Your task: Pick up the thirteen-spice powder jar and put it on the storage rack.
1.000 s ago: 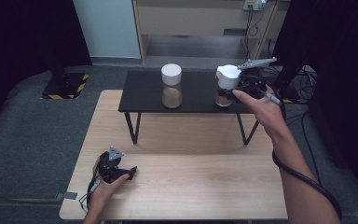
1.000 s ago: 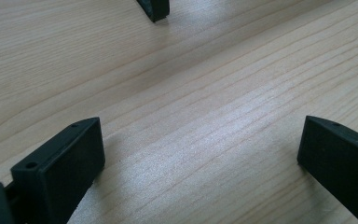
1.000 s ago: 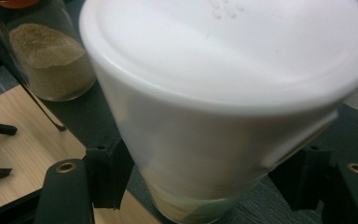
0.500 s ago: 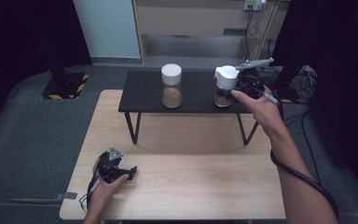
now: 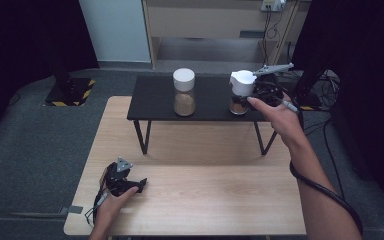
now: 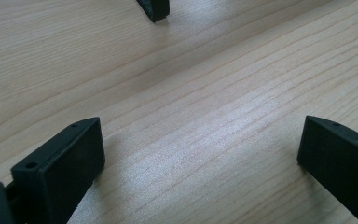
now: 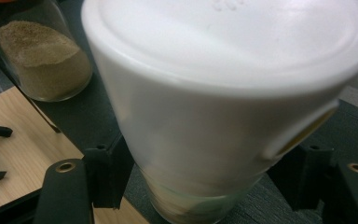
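A glass jar (image 5: 238,105) with brown contents stands at the right end of a low black table (image 5: 155,106). Its white lid (image 5: 242,81) sits tilted on top. My right gripper (image 5: 248,89) is shut on that lid; in the right gripper view the two jaws press the white lid (image 7: 214,93) from both sides, with the glass rim just below. My left gripper (image 5: 140,184) lies on the wooden table (image 5: 205,200) near its front left, a hand on it. In the left gripper view the left gripper (image 6: 200,154) stands open over bare wood.
A second jar (image 5: 184,92) with a white cap and tan powder stands mid-table on the black stand; it also appears as the jar (image 7: 42,60) at the upper left. A black foot (image 6: 154,8) of the stand rests on the wood. Cables lie on the floor (image 5: 325,85) at the right.
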Motion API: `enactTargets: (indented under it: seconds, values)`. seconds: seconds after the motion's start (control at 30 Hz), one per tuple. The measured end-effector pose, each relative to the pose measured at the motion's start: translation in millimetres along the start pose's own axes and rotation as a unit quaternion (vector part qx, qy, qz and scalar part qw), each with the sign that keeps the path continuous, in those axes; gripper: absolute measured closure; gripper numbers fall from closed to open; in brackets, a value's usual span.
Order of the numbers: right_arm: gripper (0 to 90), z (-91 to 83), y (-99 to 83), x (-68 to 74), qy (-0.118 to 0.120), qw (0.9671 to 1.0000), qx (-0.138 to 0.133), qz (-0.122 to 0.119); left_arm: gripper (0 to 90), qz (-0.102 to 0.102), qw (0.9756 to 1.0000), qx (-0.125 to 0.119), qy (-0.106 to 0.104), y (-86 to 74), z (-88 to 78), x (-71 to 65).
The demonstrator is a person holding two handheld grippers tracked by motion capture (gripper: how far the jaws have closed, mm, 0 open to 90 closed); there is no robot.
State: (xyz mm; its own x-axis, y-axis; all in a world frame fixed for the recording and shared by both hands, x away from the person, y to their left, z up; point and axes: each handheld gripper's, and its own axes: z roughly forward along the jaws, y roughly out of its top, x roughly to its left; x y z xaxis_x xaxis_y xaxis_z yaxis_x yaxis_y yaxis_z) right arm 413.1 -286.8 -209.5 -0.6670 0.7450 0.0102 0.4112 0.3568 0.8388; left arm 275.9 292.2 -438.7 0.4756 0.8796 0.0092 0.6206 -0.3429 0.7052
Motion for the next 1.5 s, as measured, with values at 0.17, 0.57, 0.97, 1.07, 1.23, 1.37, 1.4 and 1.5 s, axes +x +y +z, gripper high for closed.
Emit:
enactTargets:
  seconds: [0.17,0.57,0.97,1.07,1.23,1.37,1.4,1.5]
  values:
    - [31.1,0.0,-0.3,-0.1,0.000,1.0000,-0.001,0.000,0.0,0.000,1.0000,0.000,0.000,0.0,0.0,0.0]
    - [14.7,-0.9,1.0,2.1,0.000,0.9999,0.008,-0.013,0.0,0.000,1.0000,0.000,0.000,0.0,0.0,-0.1]
    - [7.0,-8.6,-3.9,2.0,-0.005,1.0000,0.000,-0.006,0.0,0.000,1.0000,0.000,0.001,-0.1,-0.1,-0.6]
    - [6.5,-9.4,-4.0,2.5,-0.004,1.0000,-0.002,-0.007,0.0,0.000,1.0000,0.000,0.001,-0.2,-0.1,-0.8]
    - [6.4,-12.5,-4.7,2.8,-0.003,1.0000,-0.003,-0.008,0.0,-0.001,1.0000,0.000,0.001,-0.2,-0.1,-0.9]
    - [6.3,-16.2,-6.8,2.8,-0.003,1.0000,-0.003,-0.007,0.0,0.000,1.0000,0.000,0.000,0.1,0.0,-1.3]
    - [6.6,-17.5,-7.4,3.1,-0.003,1.0000,-0.003,-0.008,0.0,0.000,1.0000,0.000,0.000,0.2,0.0,-1.4]
    - [6.9,-22.5,-9.6,2.8,-0.002,1.0000,-0.006,-0.008,0.0,0.000,1.0000,0.000,0.000,0.2,0.0,-1.4]
